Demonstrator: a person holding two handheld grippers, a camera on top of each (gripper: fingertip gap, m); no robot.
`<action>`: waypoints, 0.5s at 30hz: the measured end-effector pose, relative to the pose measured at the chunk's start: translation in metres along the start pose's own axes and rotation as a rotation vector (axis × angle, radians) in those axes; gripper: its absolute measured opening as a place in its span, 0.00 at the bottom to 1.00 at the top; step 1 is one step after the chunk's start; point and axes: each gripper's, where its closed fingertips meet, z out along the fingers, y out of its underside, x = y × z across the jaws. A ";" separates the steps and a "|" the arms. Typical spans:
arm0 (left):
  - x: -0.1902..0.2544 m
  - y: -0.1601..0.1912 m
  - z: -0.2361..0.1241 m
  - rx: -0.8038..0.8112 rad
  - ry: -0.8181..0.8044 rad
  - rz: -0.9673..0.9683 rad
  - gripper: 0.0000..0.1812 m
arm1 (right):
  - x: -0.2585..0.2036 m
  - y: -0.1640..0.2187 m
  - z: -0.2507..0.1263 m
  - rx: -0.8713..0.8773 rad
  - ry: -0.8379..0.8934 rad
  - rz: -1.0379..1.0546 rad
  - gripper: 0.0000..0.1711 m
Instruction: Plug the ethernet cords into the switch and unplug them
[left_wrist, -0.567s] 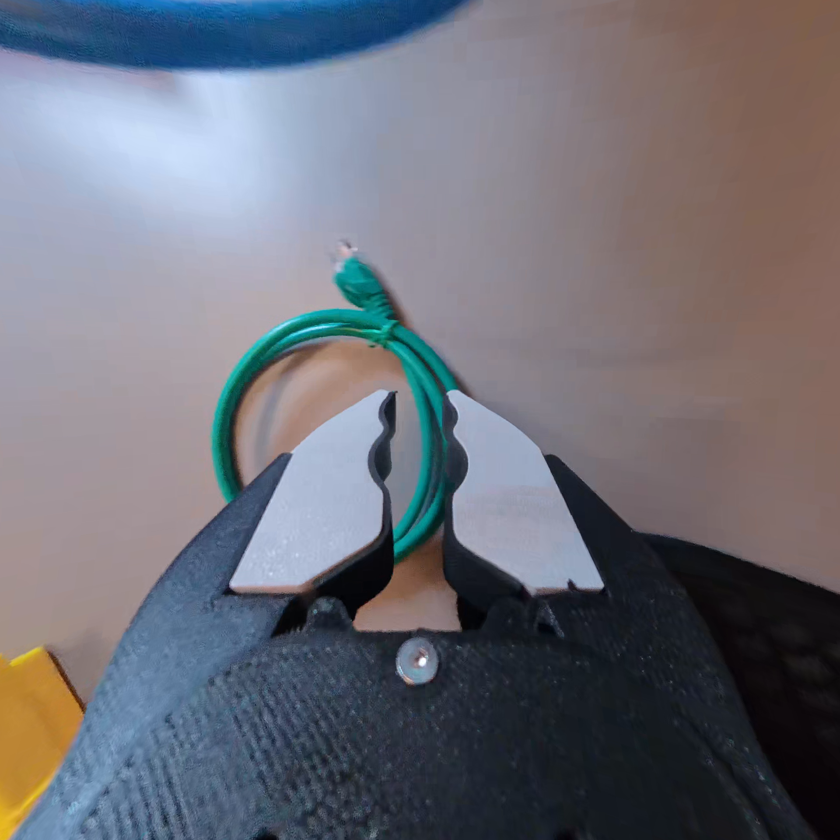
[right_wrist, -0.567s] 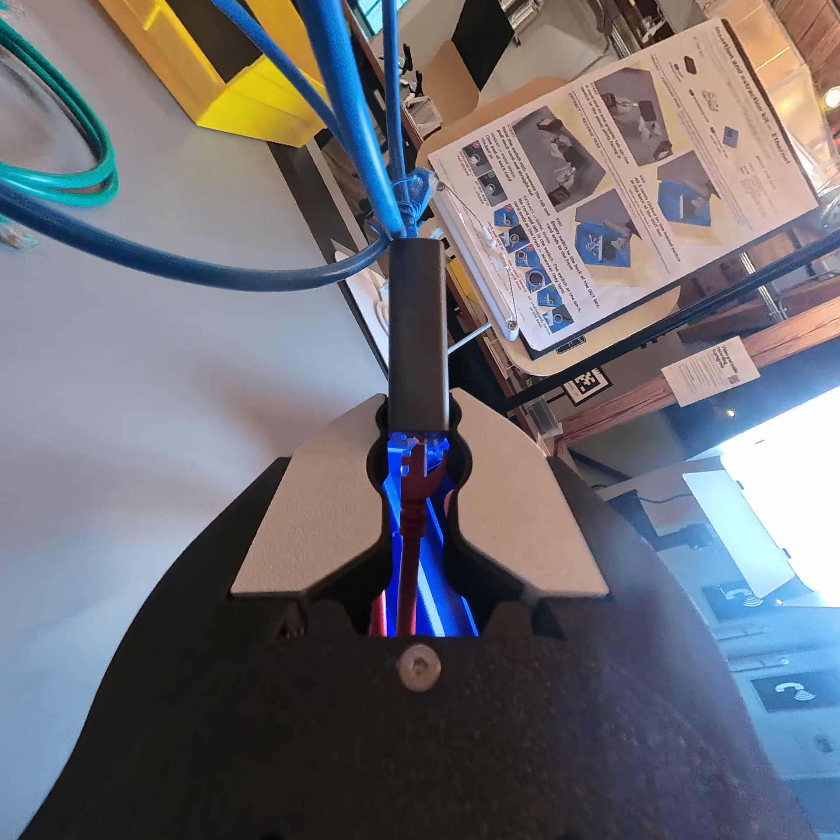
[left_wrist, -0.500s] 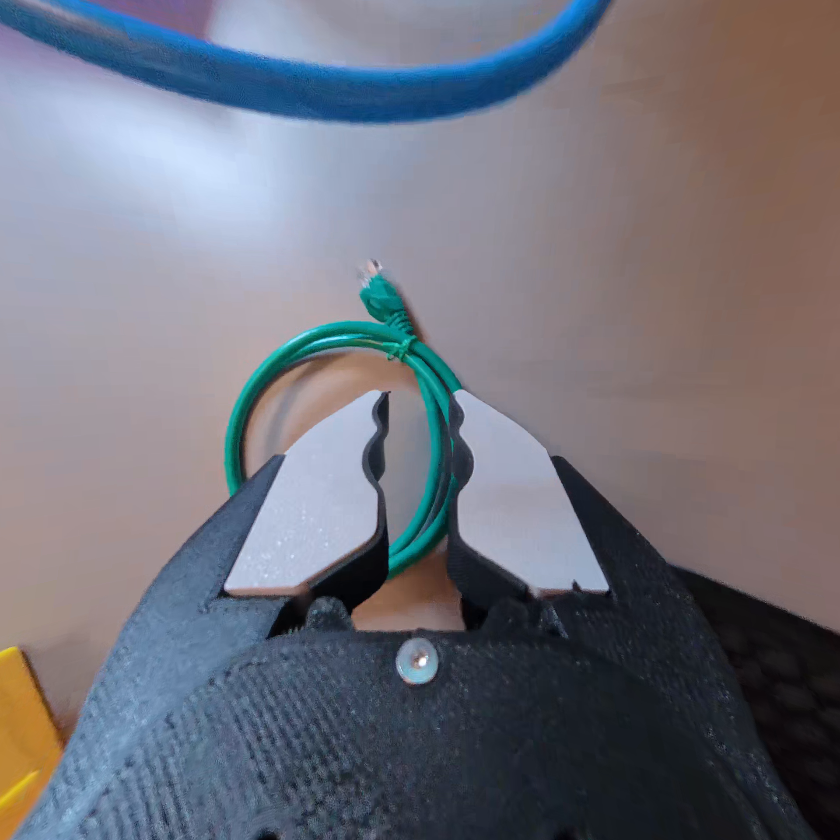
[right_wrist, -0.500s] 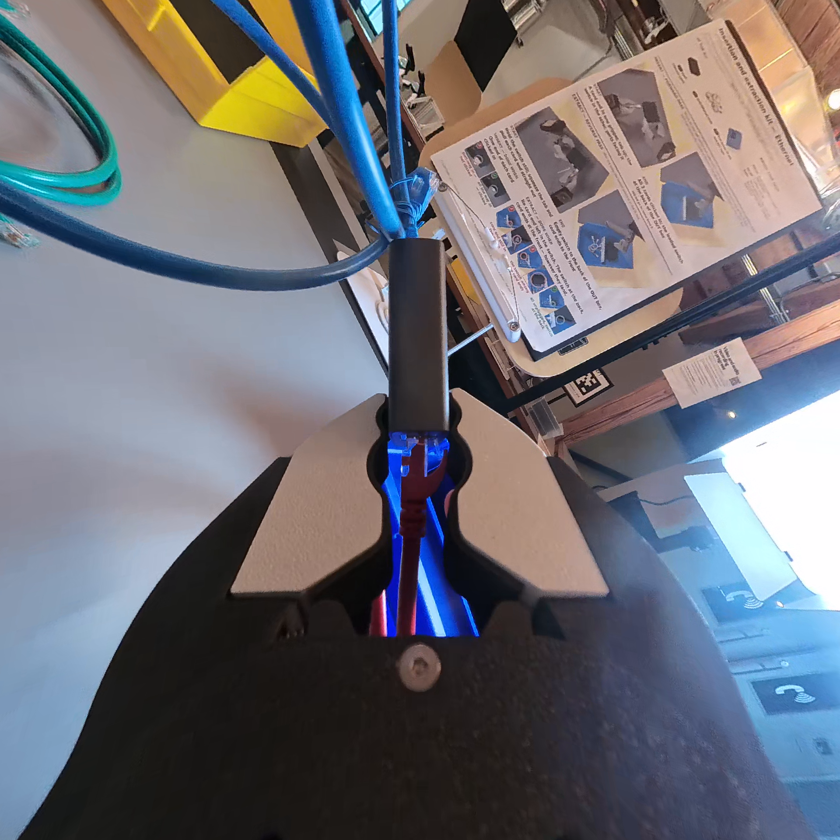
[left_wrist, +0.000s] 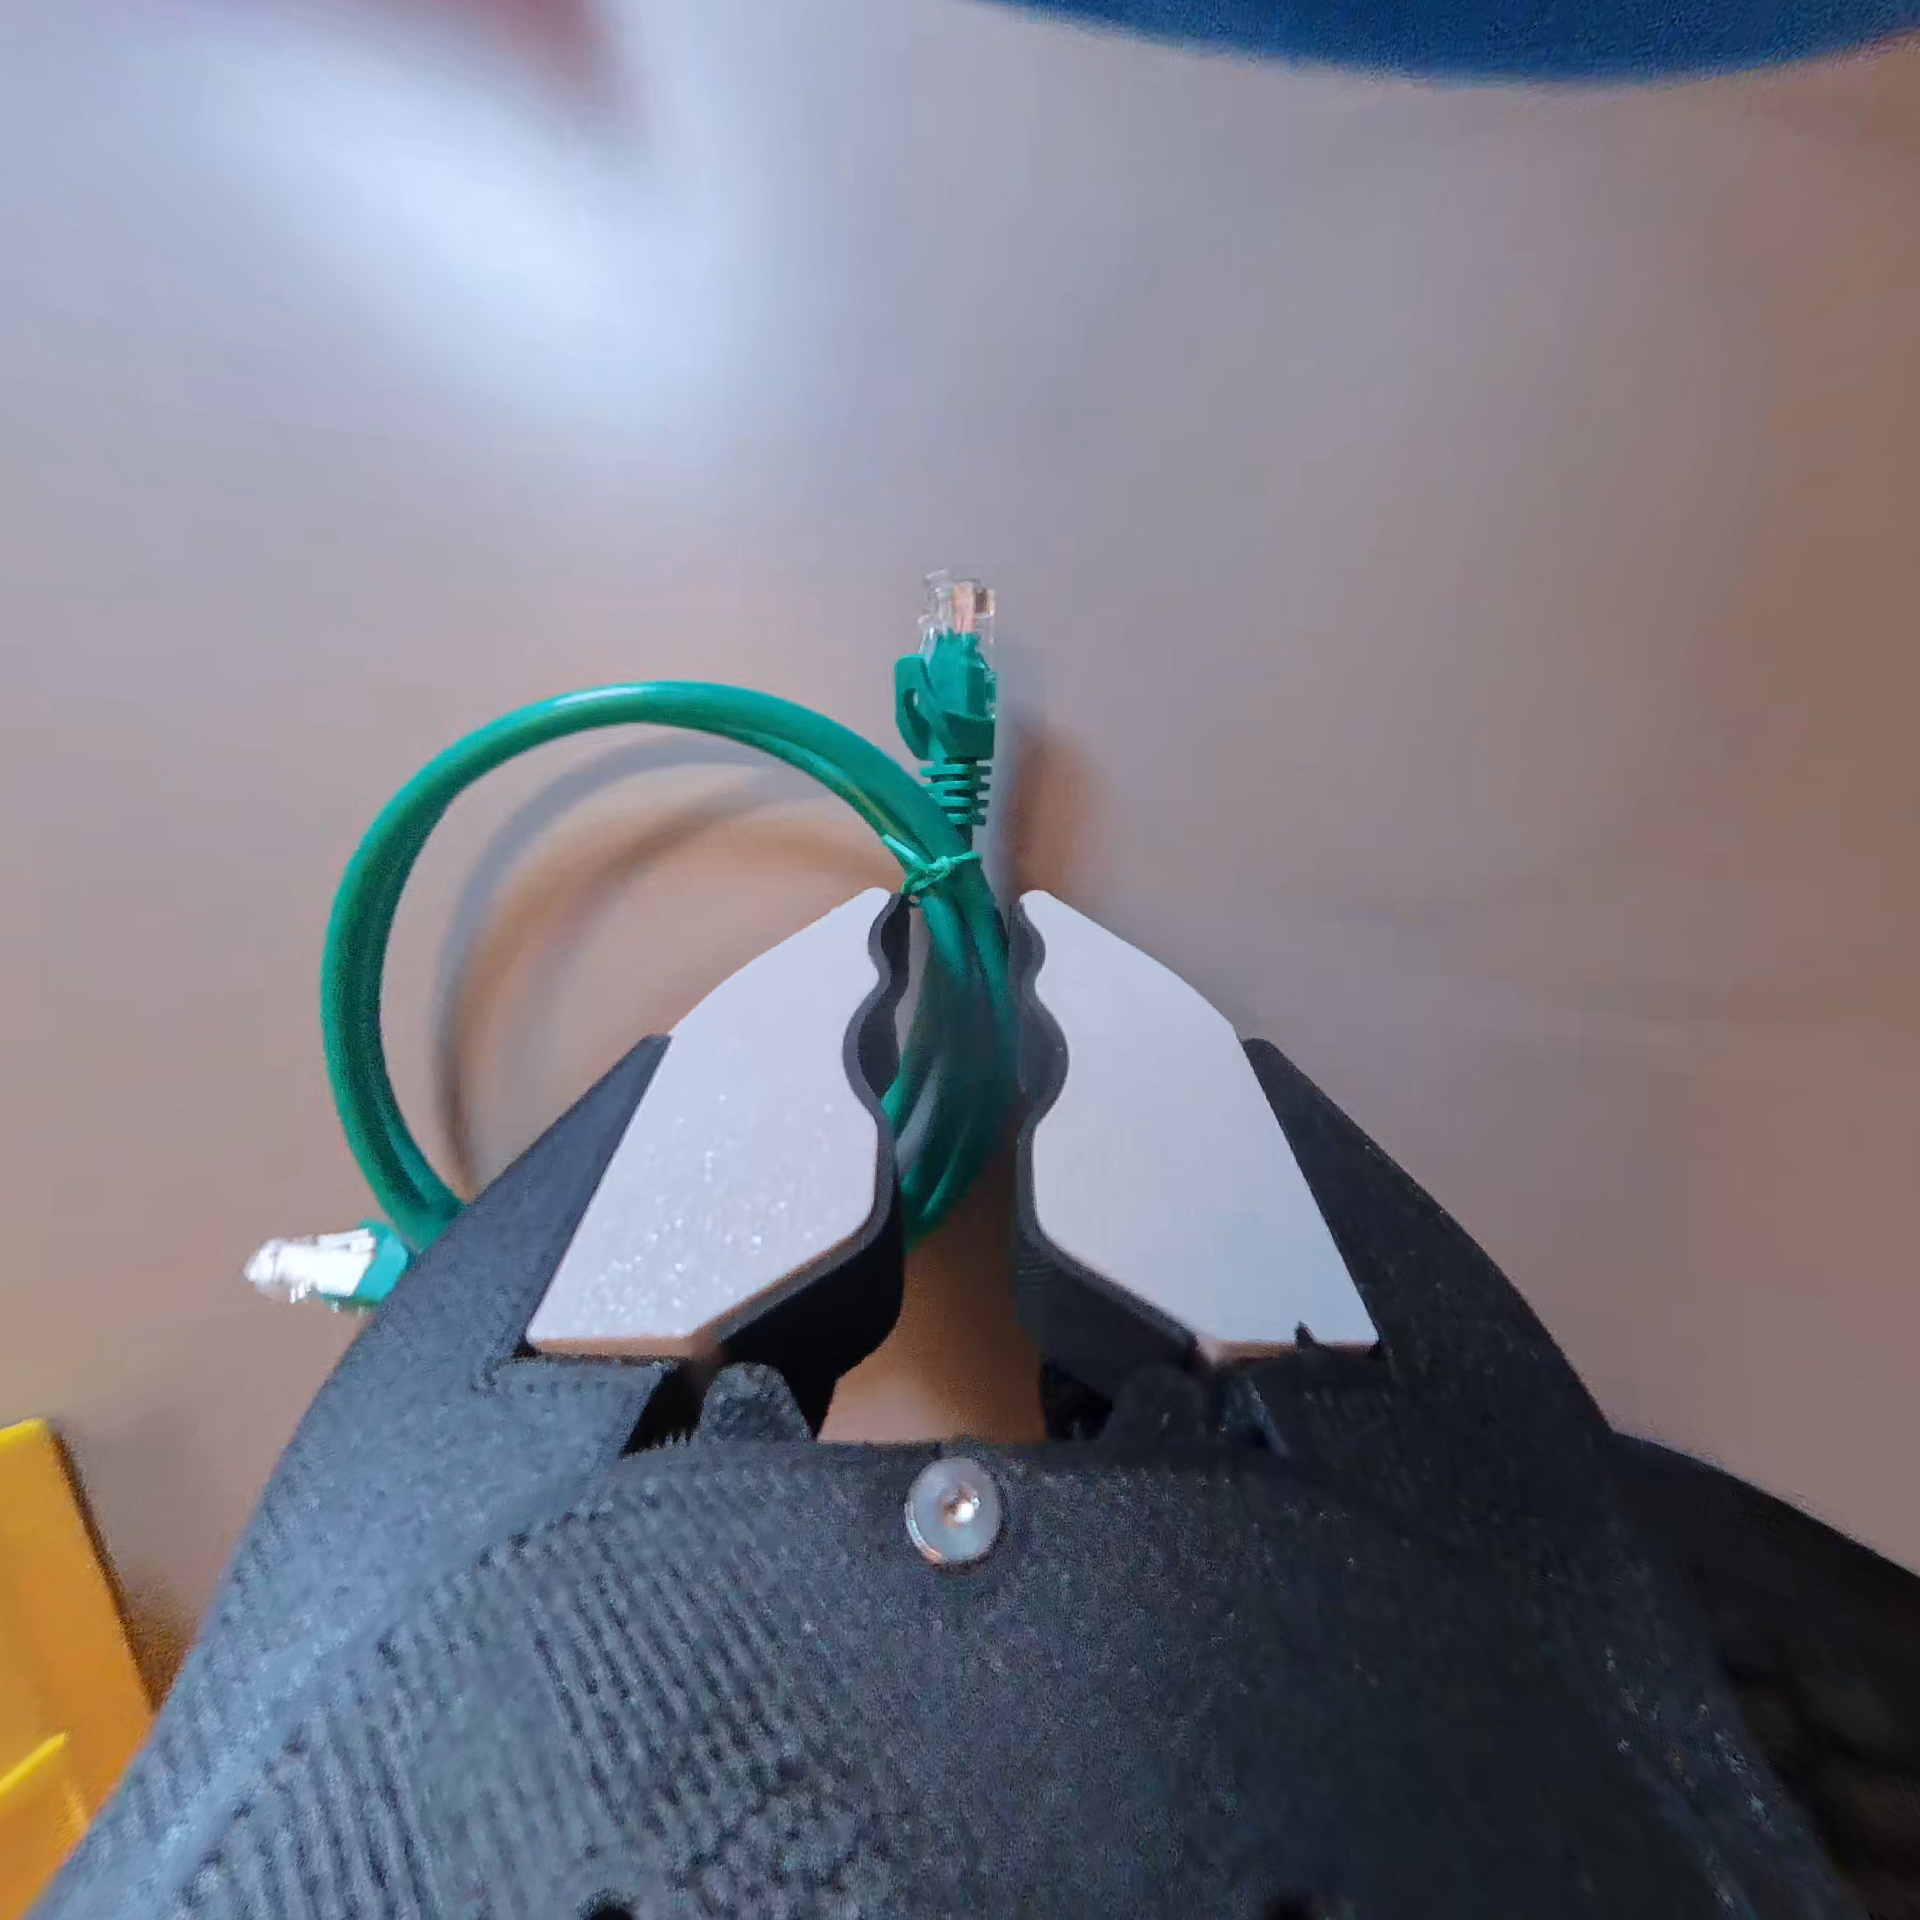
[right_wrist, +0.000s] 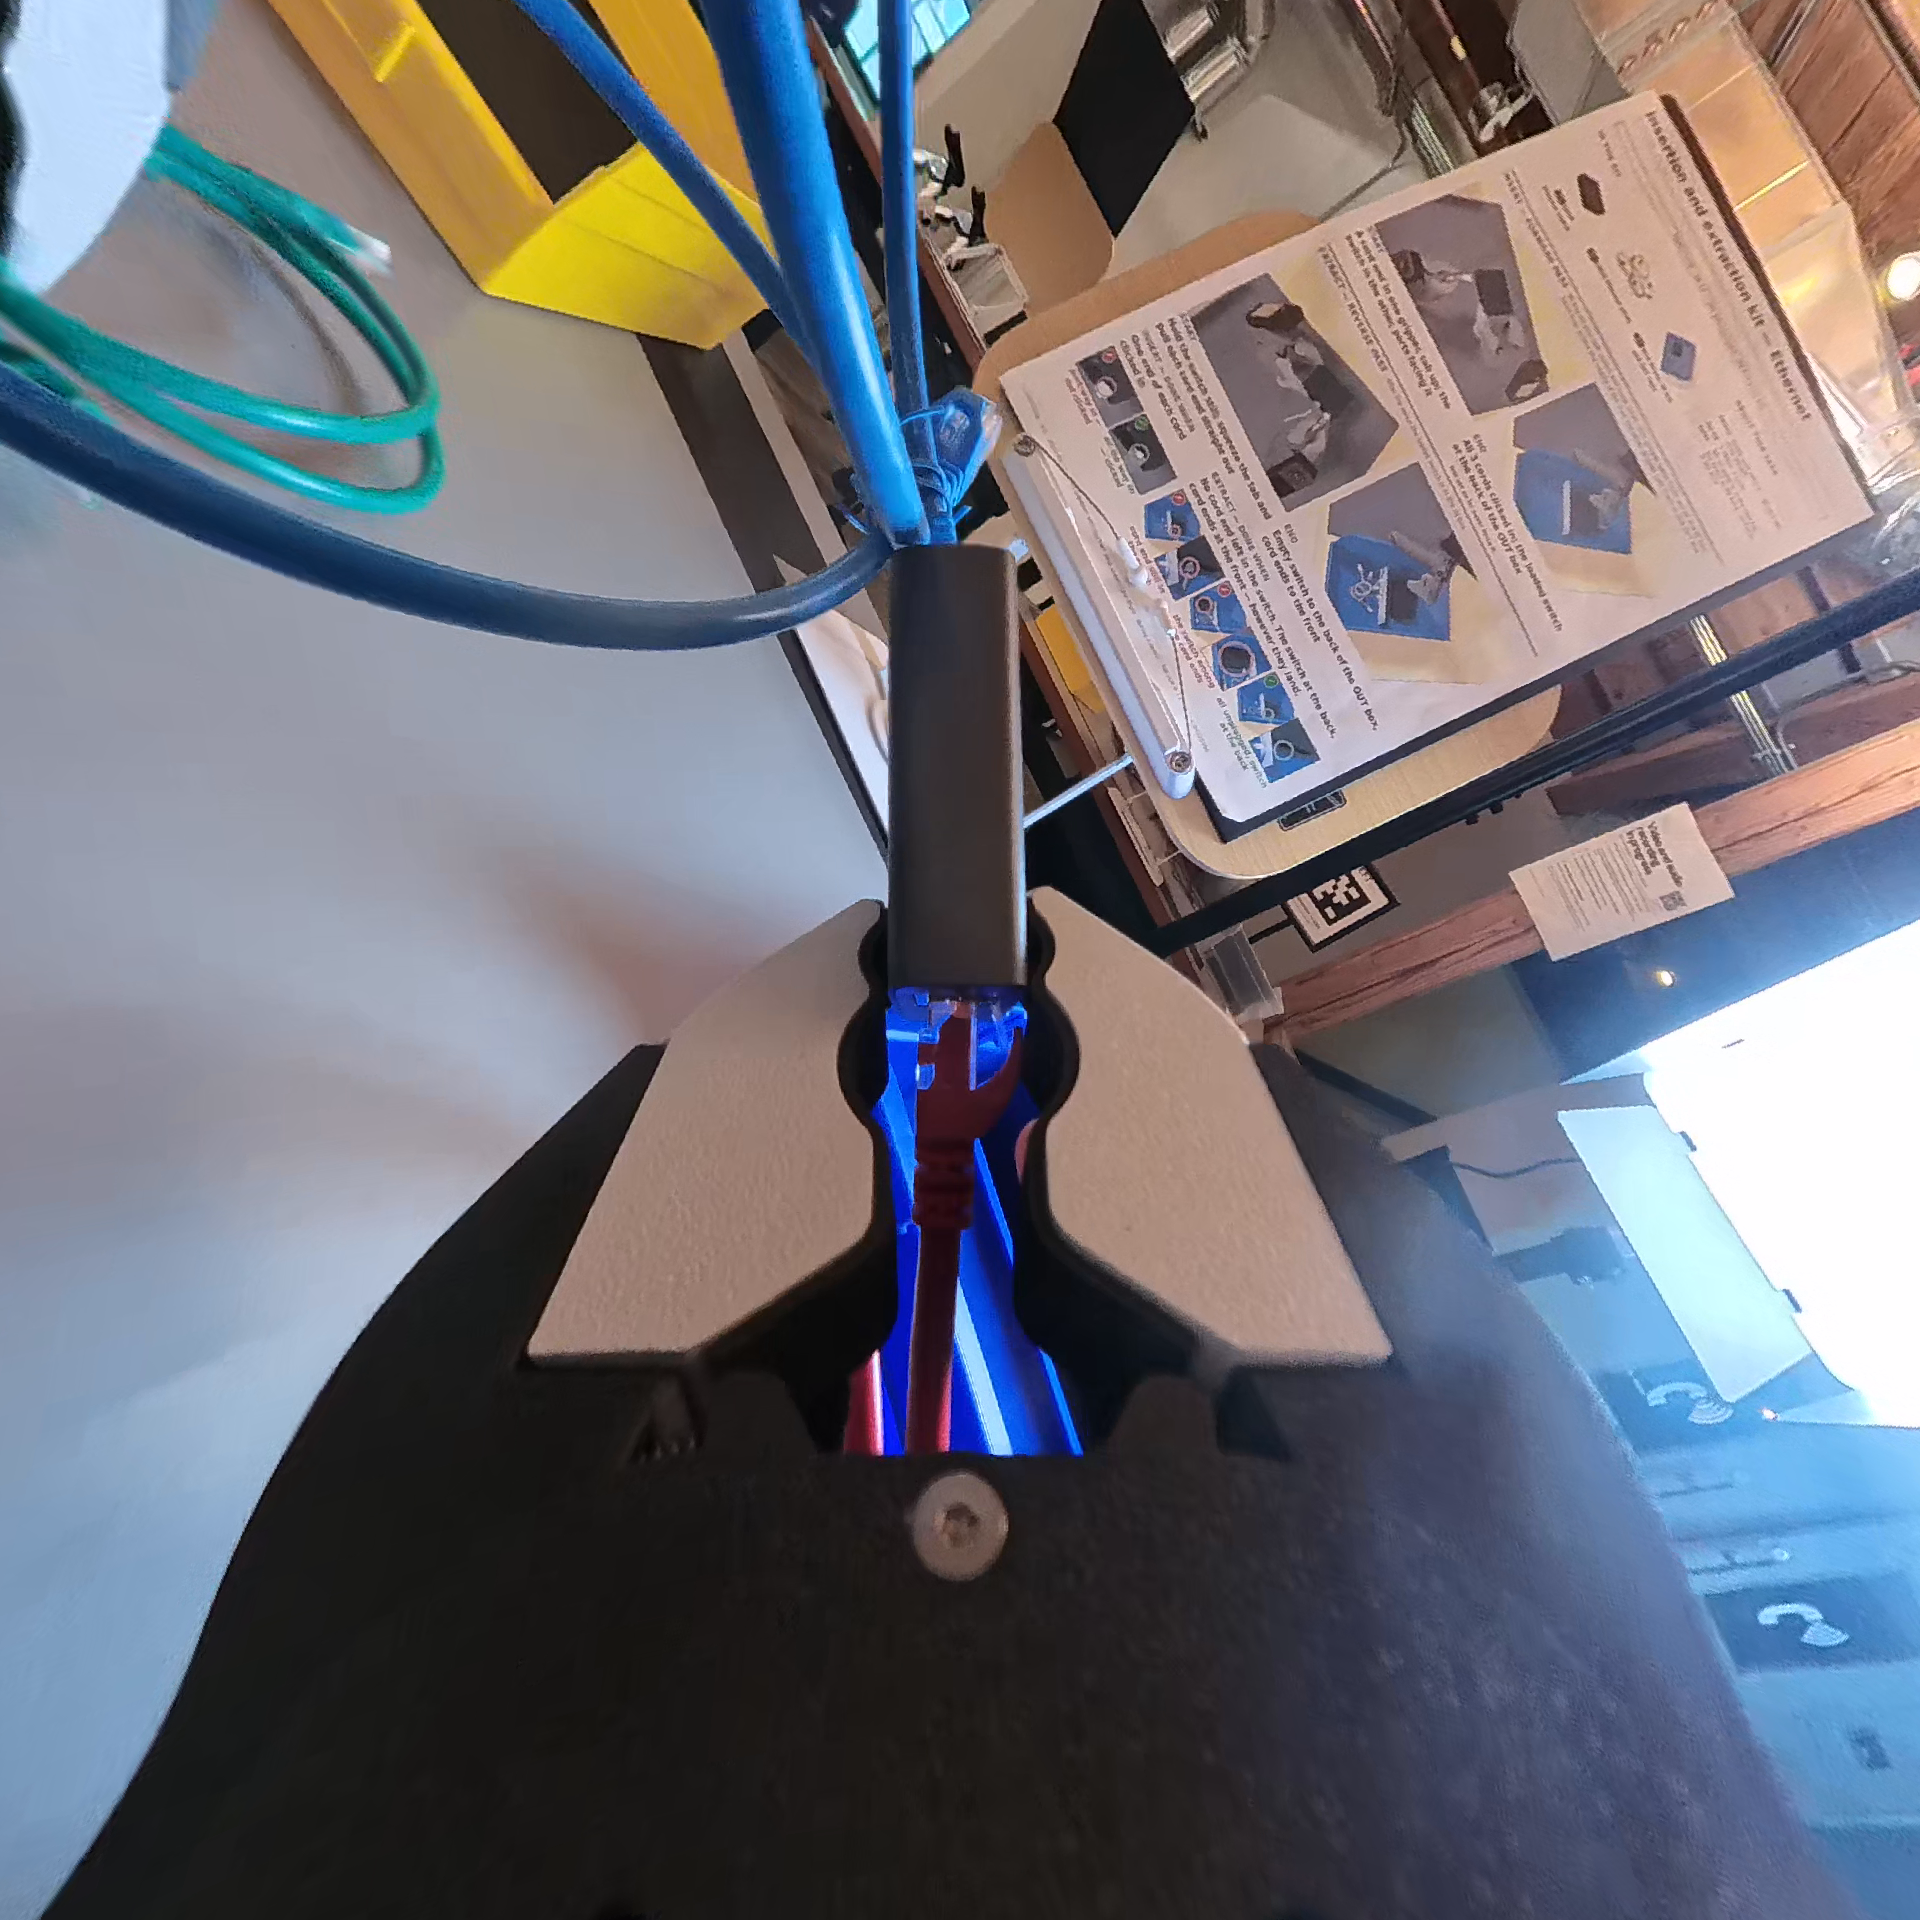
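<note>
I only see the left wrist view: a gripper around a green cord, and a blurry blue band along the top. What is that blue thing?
Observer: Probably a blue cord; it runs into a black switch.
Visitor: Where is that switch lying?
Observer: It isn't lying down. The right gripper is shut on it and holds it in the air.
Visitor: Is anything else plugged in?
Observer: Yes, a red cord, at the end nearest that gripper's camera.
</note>
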 end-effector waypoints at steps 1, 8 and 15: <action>-0.005 0.001 -0.004 0.011 -0.008 -0.017 0.10 | -0.001 -0.001 0.000 0.003 -0.004 -0.012 0.13; -0.040 0.007 -0.041 0.115 -0.076 -0.085 0.08 | -0.015 -0.003 0.003 0.010 -0.041 -0.089 0.12; -0.041 0.006 -0.052 0.128 -0.111 -0.023 0.08 | -0.022 -0.004 0.005 0.008 -0.059 -0.104 0.12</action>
